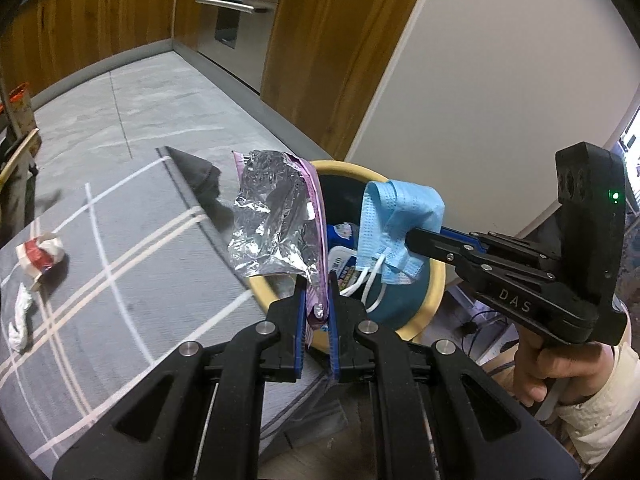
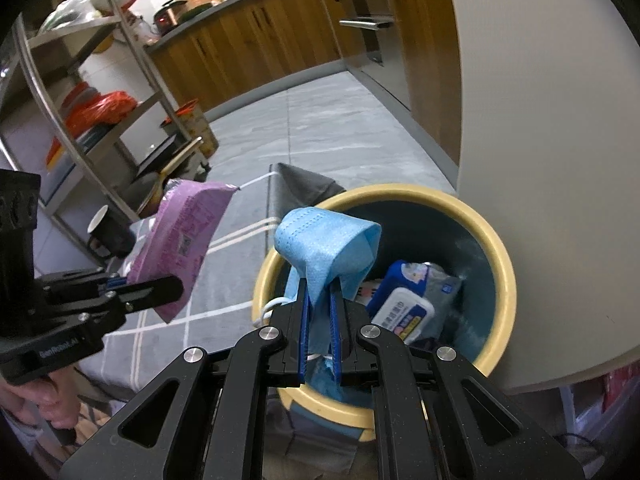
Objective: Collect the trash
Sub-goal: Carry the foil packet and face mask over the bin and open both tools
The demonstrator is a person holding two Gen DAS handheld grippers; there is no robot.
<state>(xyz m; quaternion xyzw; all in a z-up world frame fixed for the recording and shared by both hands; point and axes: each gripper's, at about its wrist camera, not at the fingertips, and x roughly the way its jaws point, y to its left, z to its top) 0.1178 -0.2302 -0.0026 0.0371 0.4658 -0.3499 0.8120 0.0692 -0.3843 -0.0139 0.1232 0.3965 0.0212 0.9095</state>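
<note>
My left gripper (image 1: 316, 280) is shut on a purple snack wrapper (image 1: 276, 220) with a silver foil inside, held at the near-left rim of the bin (image 1: 434, 280). The wrapper also shows in the right wrist view (image 2: 180, 248), left of the bin. My right gripper (image 2: 320, 284) is shut on a blue face mask (image 2: 328, 244) and holds it above the bin's opening; the mask also shows in the left wrist view (image 1: 396, 224). The yellow-rimmed, dark teal bin (image 2: 504, 264) holds a blue-and-white wipes pack (image 2: 404, 304) and other packaging.
A grey rug with white lines (image 1: 120, 240) lies beside the bin. On it lie a crumpled red-and-white wrapper (image 1: 40, 258) and a white tissue (image 1: 22, 320). A metal shelf rack (image 2: 80, 128) and a dark cup (image 2: 108, 232) stand at left. Wooden cabinets (image 2: 260, 32) line the back.
</note>
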